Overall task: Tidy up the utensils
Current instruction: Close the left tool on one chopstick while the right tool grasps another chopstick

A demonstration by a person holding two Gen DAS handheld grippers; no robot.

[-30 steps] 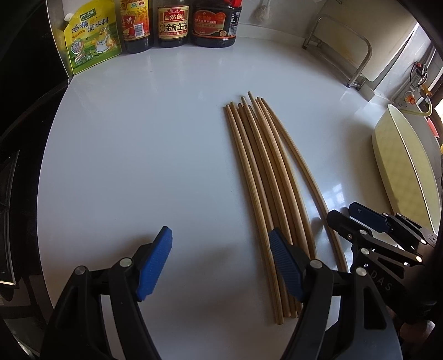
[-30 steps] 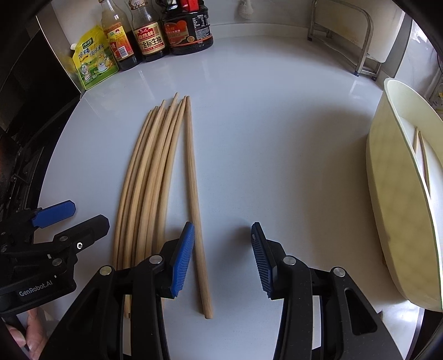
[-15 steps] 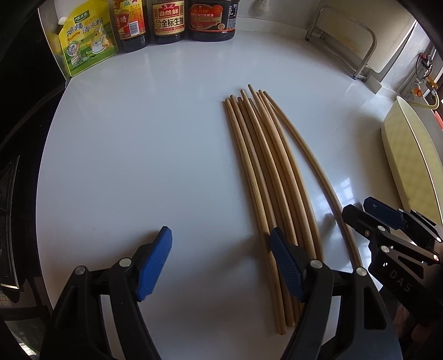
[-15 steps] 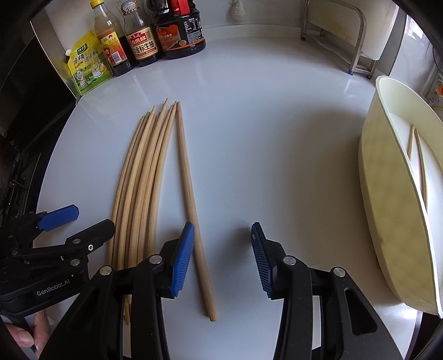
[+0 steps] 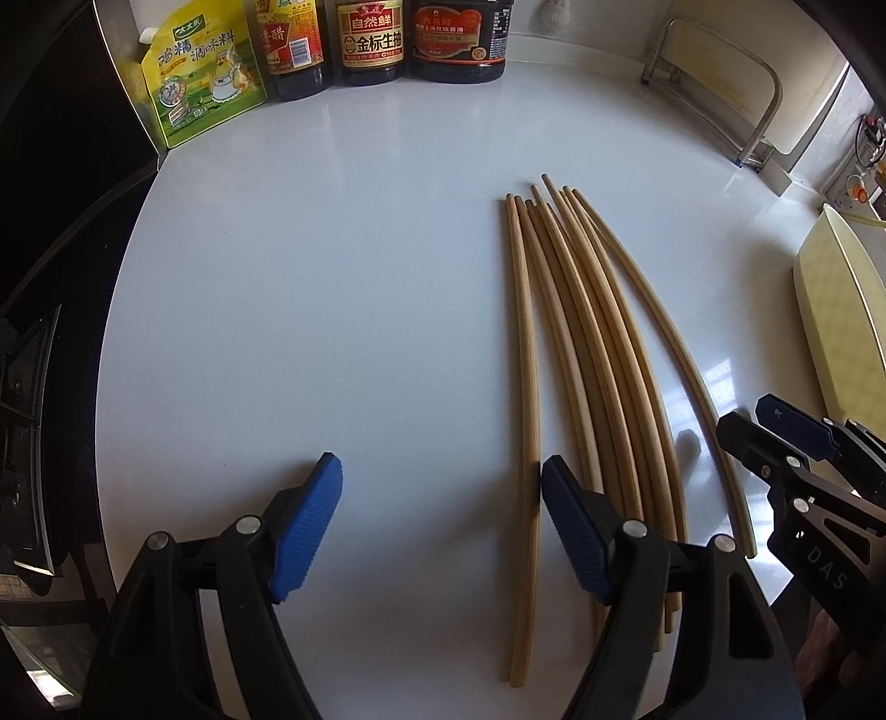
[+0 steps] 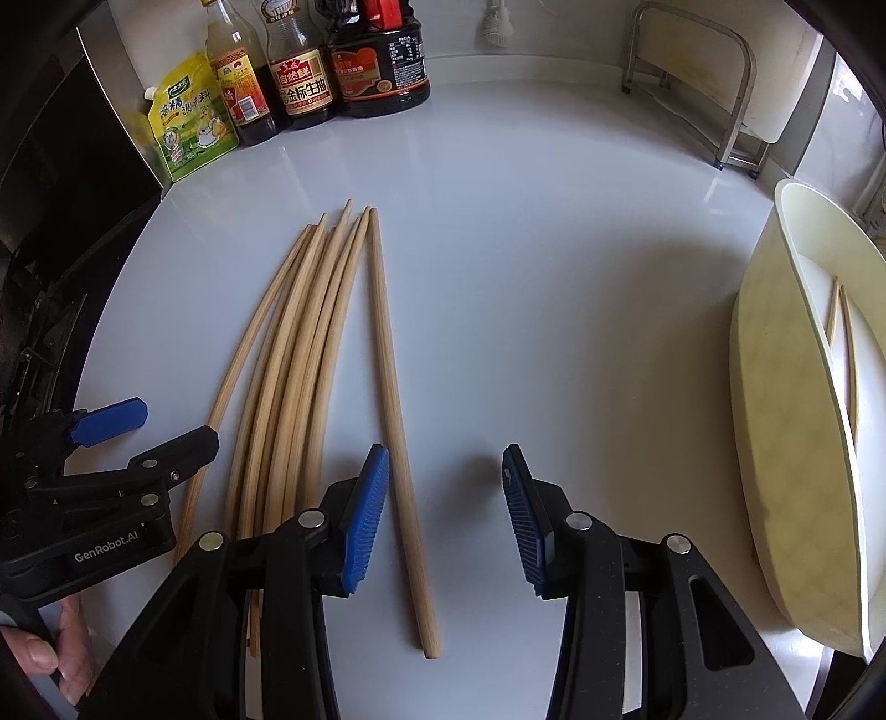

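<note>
Several long wooden chopsticks (image 5: pixel 587 354) lie side by side on the white counter (image 5: pixel 332 304); they also show in the right wrist view (image 6: pixel 310 354). My left gripper (image 5: pixel 443 526) is open and empty; its right finger touches the leftmost chopstick (image 5: pixel 526 387). My right gripper (image 6: pixel 443 515) is open and empty, with the rightmost chopstick (image 6: pixel 396 410) just inside its left finger. A pale yellow tray (image 6: pixel 786 443) at the right holds two chopsticks (image 6: pixel 841 332).
Sauce bottles (image 5: pixel 371 39) and a yellow seasoning pouch (image 5: pixel 194 83) stand along the back wall. A metal rack (image 6: pixel 720 83) stands at the back right. A dark stove edge (image 6: pixel 33 332) borders the counter on the left.
Both grippers have moved forward and lower toward the chopsticks. The leftmost chopstick has parted slightly from the bundle beside my left gripper's right finger. Both stay open.
</note>
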